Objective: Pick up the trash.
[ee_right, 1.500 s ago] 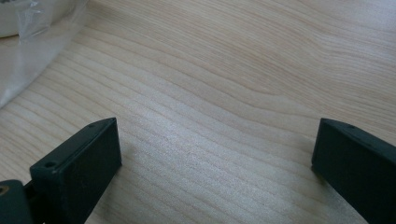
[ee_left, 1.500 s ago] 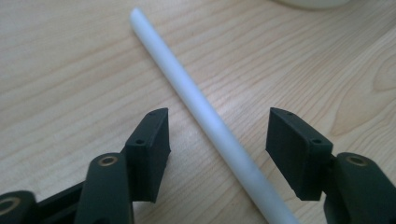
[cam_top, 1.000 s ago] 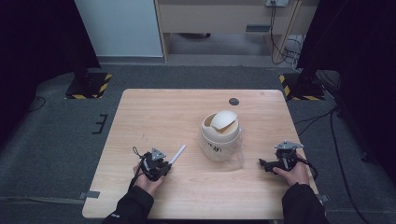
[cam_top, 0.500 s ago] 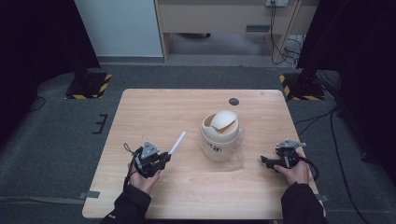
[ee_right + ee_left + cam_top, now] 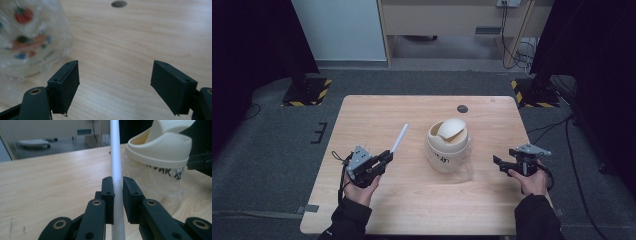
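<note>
A white rod [image 5: 399, 138] rises up and to the right from the left hand-held gripper [image 5: 386, 156] in the lower left of the high view, its free end pointing toward the middle of the wooden counter [image 5: 377, 115]; the rod's lower end sits between the jaws, which are clamped on it from both sides; in the left gripper view the rod [image 5: 116, 162] runs straight up the centre of the frame between the two black pads [image 5: 108, 195], which press flat against it with no gap showing; a person's left hand [image 5: 358, 187] grips that tool from the bottom of the high view. Just right of the rod's tip in the high view stands a cream swing-lid bin [image 5: 447, 145] lined with a clear plastic bag, near the middle of the counter; the rod is beside it and apart from it; in the left gripper view the bin [image 5: 160, 147] fills the upper right. The right hand-held gripper [image 5: 498, 161] sits at the lower right of the high view, well apart from the bin, jaws pointing left toward it; in the right gripper view its jaws stand wide apart and hold nothing, with bare wood between them and the clear bag [image 5: 27, 40] at the upper left. A small dark disc [image 5: 462, 108] lies on the counter near its far edge.
</note>
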Demonstrator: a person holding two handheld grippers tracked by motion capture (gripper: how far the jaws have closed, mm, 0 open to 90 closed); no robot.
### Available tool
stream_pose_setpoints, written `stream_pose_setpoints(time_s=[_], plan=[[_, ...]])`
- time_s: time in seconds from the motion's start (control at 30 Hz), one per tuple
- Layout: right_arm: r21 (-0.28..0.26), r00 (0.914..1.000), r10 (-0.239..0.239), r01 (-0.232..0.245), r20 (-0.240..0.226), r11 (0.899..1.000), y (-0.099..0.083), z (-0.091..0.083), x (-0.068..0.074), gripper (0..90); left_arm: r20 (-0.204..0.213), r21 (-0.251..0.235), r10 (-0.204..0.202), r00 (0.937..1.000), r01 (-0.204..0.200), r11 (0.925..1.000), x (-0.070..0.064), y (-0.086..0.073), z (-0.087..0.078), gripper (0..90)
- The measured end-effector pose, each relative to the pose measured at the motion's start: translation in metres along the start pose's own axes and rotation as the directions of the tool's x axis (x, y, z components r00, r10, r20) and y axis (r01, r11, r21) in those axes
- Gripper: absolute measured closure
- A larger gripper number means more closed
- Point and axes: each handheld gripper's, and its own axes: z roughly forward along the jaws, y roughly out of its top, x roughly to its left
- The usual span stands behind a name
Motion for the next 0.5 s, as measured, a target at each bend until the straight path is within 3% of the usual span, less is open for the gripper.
stream_pose_setpoints(time_s=[0.23,0.5], plan=[[-0.049,0.9999,-0.004,0.004,-0.014,0.999,0.007,-0.006,0.005,22.5,0.025,-0.087,0.019,0.9995,-0.017,0.996,0.0,0.012,-0.013,79.2],[-0.144,0.9988,-0.016,0.009,-0.046,0.99,0.026,-0.018,0.015,22.4,0.031,-0.196,0.054,0.998,-0.047,0.9795,-0.005,0.031,-0.025,79.3]])
